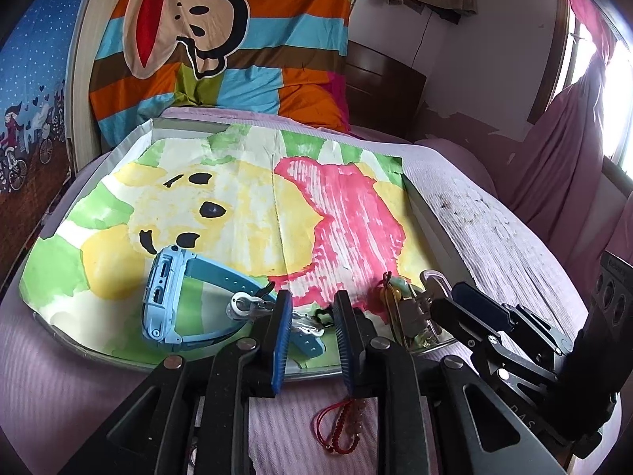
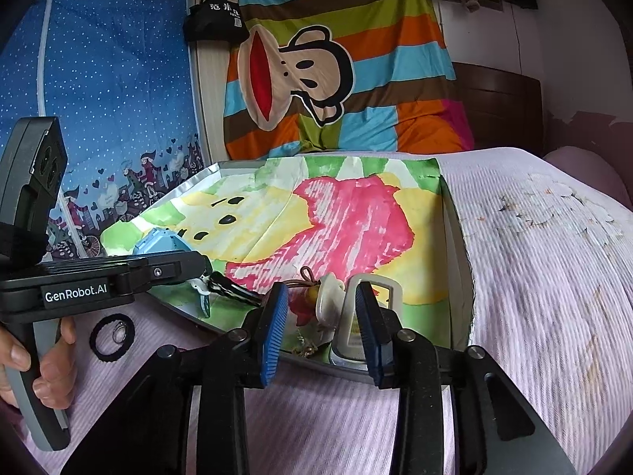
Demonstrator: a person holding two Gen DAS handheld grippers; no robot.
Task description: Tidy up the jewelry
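Observation:
A shallow tray [image 1: 425, 213] lined with a painted paper lies on the bed. A light blue watch [image 1: 170, 297] rests near its front left. Beside the watch lies a white bead bracelet [image 1: 247, 304]. My left gripper [image 1: 312, 316] stands open over the tray's front rim, with the bracelet's end and a small black piece [image 1: 323, 314] between its fingers. A cluster of trinkets [image 1: 403, 308] fills the front right corner. My right gripper [image 2: 322, 316] is open around that cluster: a white charm [image 2: 330, 297], a red piece [image 2: 300, 308] and a white-framed item [image 2: 376, 289].
A red string bracelet [image 1: 340, 427] lies on the lilac bedcover under my left gripper. A black hair tie [image 2: 112, 332] sits on the cover left of the tray [image 2: 459, 237]. A hand [image 2: 39, 356] holds the left gripper's handle. A striped pillow [image 1: 221, 39] stands behind.

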